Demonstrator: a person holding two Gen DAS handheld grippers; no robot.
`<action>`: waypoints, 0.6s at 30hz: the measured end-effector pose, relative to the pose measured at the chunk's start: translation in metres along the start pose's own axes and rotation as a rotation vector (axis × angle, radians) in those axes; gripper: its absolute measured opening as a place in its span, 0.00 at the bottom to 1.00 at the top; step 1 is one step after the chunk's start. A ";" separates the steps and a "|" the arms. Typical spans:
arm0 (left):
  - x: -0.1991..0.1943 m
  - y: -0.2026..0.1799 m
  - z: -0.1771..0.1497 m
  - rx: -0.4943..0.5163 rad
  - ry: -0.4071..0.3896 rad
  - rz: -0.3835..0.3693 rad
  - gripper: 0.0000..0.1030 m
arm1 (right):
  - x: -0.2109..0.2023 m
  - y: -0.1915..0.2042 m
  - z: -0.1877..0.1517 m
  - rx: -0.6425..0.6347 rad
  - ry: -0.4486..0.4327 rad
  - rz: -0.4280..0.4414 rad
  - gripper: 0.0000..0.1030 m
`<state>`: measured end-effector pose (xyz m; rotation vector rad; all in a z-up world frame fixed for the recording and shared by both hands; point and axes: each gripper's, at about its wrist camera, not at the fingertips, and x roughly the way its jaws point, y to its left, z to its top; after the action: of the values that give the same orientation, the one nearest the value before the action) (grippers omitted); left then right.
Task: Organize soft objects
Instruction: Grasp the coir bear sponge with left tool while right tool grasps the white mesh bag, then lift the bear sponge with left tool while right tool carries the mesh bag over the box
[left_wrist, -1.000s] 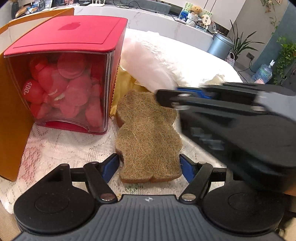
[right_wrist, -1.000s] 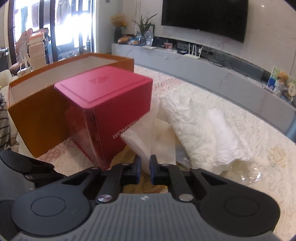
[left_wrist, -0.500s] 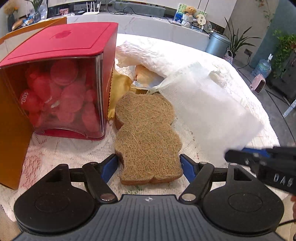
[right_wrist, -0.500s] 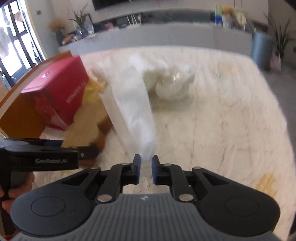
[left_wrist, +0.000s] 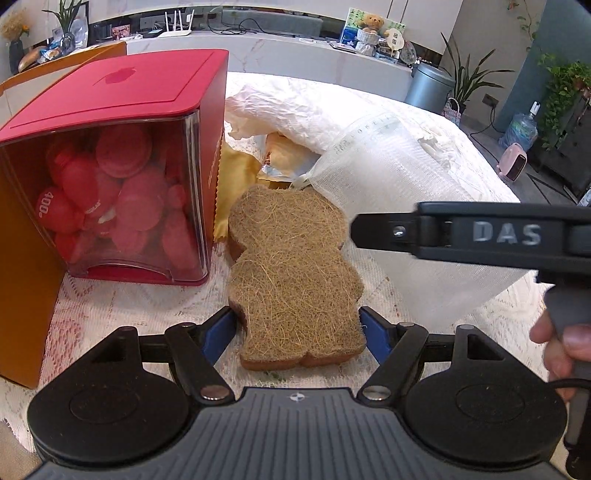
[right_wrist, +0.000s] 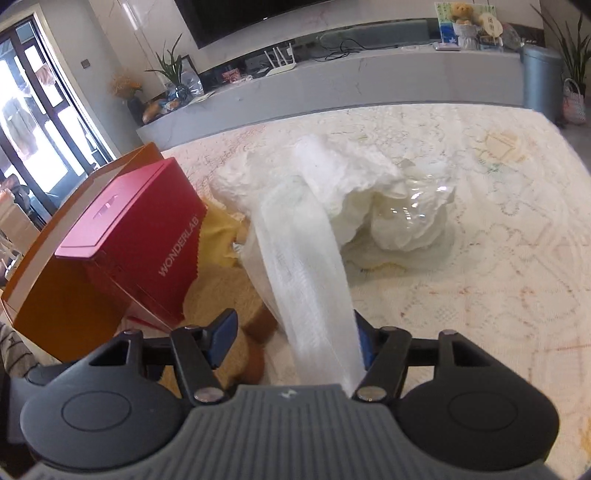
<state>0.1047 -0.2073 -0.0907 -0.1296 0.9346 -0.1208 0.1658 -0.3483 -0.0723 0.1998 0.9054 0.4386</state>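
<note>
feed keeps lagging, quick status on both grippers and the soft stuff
Left gripper open, fingers flanking brown fibre pad. Right gripper just opening, white mesh cloth loose between its fingers. Red box close left of pad.

The left wrist view looks from behind its own fingers (left_wrist: 373, 332), tilted down and close over the table (left_wrist: 110, 306), toward the far edge and the counter (left_wrist: 295, 51) behind it, with the red box (left_wrist: 114, 155) at its left. The right wrist view sits as close, tilted down from the near edge, facing the same counter (right_wrist: 369, 88) from further right, so the box (right_wrist: 129, 243) is seen side-on. Both views share the box, the brown pad (left_wrist: 295, 273) (right_wrist: 221, 291), the white mesh (left_wrist: 406, 206) (right_wrist: 306, 280) and the crumpled sheet (left_wrist: 314, 110) (right_wrist: 369, 192); the left one also catches the right gripper from the side
</note>
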 end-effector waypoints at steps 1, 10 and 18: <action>0.000 0.001 0.000 -0.003 0.001 -0.002 0.84 | 0.002 0.002 0.000 -0.014 0.006 -0.003 0.61; -0.003 -0.001 0.001 -0.005 0.005 -0.010 0.75 | -0.003 0.008 -0.006 -0.125 -0.009 -0.005 0.00; -0.023 -0.014 -0.001 0.113 -0.099 0.009 0.69 | -0.032 -0.003 -0.007 -0.062 -0.104 0.023 0.00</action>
<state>0.0896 -0.2171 -0.0710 -0.0266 0.8277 -0.1577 0.1442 -0.3651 -0.0547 0.1751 0.7868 0.4721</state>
